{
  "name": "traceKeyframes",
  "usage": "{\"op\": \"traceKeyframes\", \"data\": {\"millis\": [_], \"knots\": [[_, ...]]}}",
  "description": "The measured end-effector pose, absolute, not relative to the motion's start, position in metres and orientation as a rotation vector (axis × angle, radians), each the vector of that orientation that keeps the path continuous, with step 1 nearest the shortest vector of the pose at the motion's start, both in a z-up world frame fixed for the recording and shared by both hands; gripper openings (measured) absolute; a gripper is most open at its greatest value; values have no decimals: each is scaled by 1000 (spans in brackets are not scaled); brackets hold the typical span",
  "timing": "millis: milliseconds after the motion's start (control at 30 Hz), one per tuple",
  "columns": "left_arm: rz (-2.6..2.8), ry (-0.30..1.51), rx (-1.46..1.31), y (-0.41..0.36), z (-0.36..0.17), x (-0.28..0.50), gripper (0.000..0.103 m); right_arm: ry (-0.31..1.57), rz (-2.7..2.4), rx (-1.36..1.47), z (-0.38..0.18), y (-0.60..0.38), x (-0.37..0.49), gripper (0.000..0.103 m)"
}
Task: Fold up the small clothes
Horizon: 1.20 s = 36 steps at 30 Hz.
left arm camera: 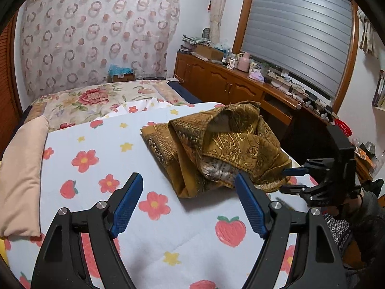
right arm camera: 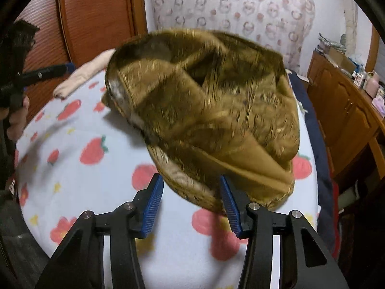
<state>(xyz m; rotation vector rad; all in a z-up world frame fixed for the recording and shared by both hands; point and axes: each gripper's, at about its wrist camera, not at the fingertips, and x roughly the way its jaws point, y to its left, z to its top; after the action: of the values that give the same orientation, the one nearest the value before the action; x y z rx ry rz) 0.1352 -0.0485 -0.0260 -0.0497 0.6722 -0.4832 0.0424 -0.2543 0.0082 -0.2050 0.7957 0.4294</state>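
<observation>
The brown patterned cloth is heaped at two o'clock on the flowered blanket. The left gripper is spread wide, empty. The right gripper is half-spread around the hem, unpinched; several bunched layers could be snagged together

Left gripper, right gripper: black frames, blue ribbed pads, silver screws; dark sleeve
</observation>
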Motion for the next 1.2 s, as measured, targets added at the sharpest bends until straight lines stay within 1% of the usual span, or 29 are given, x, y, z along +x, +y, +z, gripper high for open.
{"op": "traceKeyframes", "data": {"millis": [100,133,200,267,300,333,367,400,500,567,633,767,867,967,1200], "knots": [[-485,678,-49,-52,-29,135,80,818,436,-216,3,-251,51,49],[-483,681,-49,-52,-30,136,80,822,435,-219,1,-250,54,47],[-482,684,-48,-54,-31,137,80,837,431,-230,-3,-249,60,40],[-481,686,-48,-55,-32,137,80,830,424,-242,-7,-249,63,35],[-481,686,-48,-55,-32,137,80,829,422,-243,-8,-250,62,29],[-481,688,-49,-55,-32,137,80,825,414,-249,-8,-250,63,25],[-482,689,-50,-55,-32,137,80,818,417,-255,-9,-251,63,17],[-481,690,-50,-55,-32,138,80,813,429,-256,-9,-251,62,5],[-482,698,-46,-58,-35,140,80,799,440,-223,-2,-258,56,3],[-478,705,-39,-58,-37,143,80,730,435,-208,13,-264,54,3],[-472,715,-36,-59,-39,148,80,631,408,-189,41,-275,55,3],[-465,727,-36,-61,-41,162,80,474,367,-164,94,-291,79,3],[-458,735,-29,-65,-40,177,80,428,338,-171,112,-292,113,3],[-449,744,-8,-72,-41,195,80,460,293,-158,107,-292,160,3],[-419,767,-15,-78,-42,238,80,651,221,-140,55,-279,251,3]]}}
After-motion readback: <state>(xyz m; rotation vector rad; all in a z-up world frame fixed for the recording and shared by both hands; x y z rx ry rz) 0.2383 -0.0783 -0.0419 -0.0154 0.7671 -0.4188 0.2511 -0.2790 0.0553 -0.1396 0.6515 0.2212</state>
